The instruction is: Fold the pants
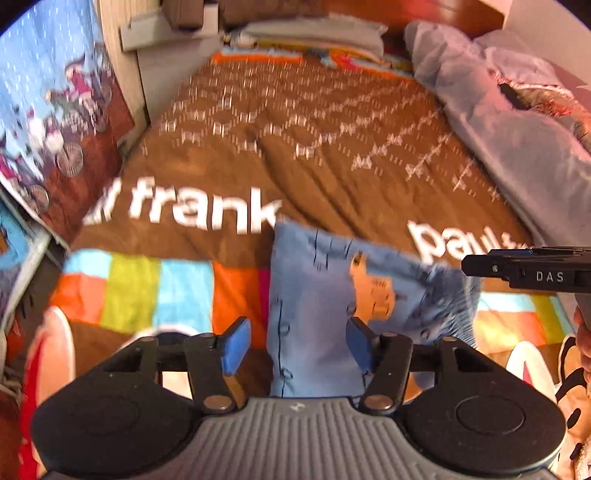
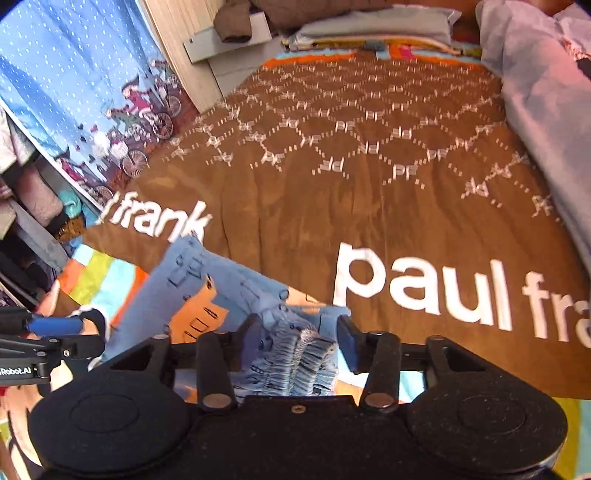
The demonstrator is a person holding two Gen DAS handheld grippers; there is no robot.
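Observation:
Small light-blue pants (image 1: 314, 280) with an orange print lie folded on the brown bedspread (image 1: 295, 155) near its front edge. My left gripper (image 1: 298, 345) hovers over their left part, open, its blue pads apart on either side of the cloth without pressing it. In the right wrist view the pants (image 2: 207, 295) show their gathered elastic waistband (image 2: 306, 354) between the pads of my right gripper (image 2: 300, 343), which stands open and does not pinch it. Each gripper shows at the edge of the other's view: the right one (image 1: 524, 269), the left one (image 2: 55, 326).
The bedspread (image 2: 369, 184) carries white "paul frank" lettering and a striped coloured border (image 1: 129, 288). A grey duvet (image 1: 517, 122) is heaped along the right side, with a grey pillow (image 1: 314, 33) at the far end. A blue printed cloth (image 2: 74, 92) hangs on the left.

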